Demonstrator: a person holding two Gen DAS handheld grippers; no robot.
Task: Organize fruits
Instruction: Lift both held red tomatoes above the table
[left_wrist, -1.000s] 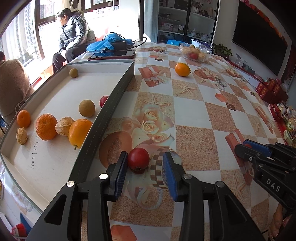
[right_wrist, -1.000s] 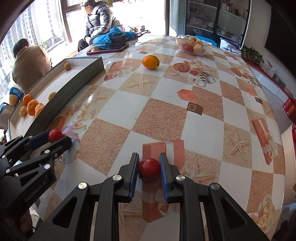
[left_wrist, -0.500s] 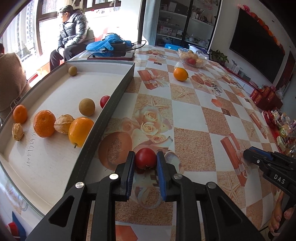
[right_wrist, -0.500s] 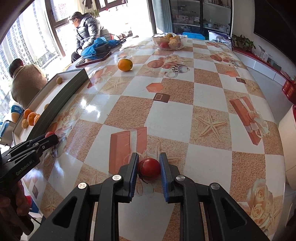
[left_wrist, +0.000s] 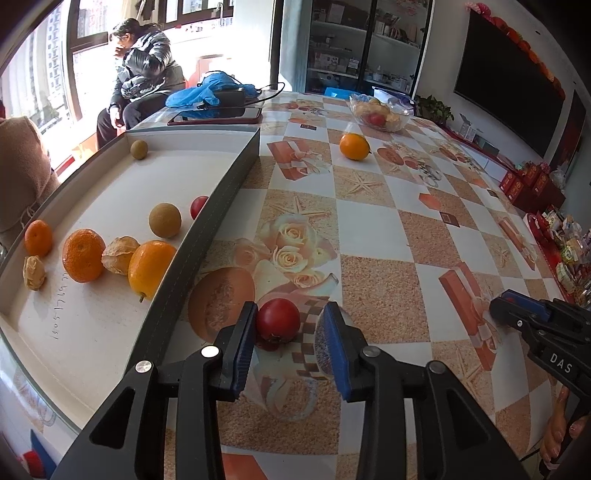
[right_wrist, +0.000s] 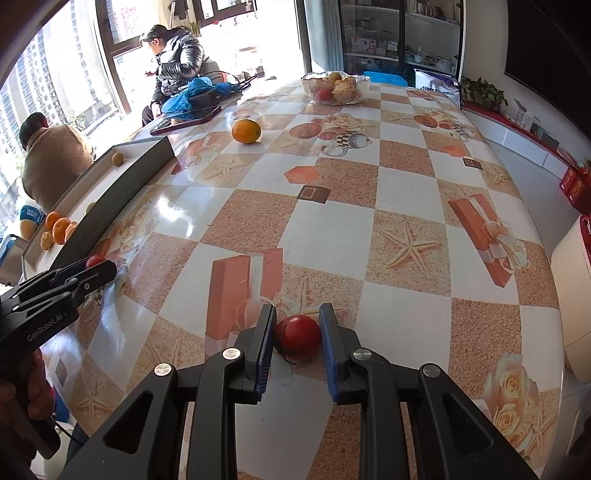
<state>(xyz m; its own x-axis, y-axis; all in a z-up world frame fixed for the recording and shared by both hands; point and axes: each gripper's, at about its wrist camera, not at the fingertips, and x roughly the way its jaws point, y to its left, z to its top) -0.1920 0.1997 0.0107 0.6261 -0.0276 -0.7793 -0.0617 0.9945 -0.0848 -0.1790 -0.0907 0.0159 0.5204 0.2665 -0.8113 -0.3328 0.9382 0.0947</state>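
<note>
A red fruit (left_wrist: 277, 320) rests on the patterned tablecloth between the fingers of my left gripper (left_wrist: 291, 314). Its jaws are opening: the left pad still touches the fruit, the right pad stands clear of it. My right gripper (right_wrist: 298, 314) is shut on a second red fruit (right_wrist: 298, 336), low over the cloth near the table's front. To the left lies the long dark-rimmed tray (left_wrist: 221, 206), which holds several oranges, brown round fruits and a small red one. One loose orange (left_wrist: 354, 146) (right_wrist: 246, 130) sits far out on the table.
A glass bowl of fruit (left_wrist: 380, 114) (right_wrist: 334, 88) stands at the far end. A phone (left_wrist: 218, 116) and blue cloth lie behind the tray. Two people sit by the window on the left. The right gripper (left_wrist: 517, 310) shows at the left view's right edge.
My left jaws closed on the red fruit, then spread apart again. The right gripper carried its red fruit rightward off the printed gift box, then held still.
</note>
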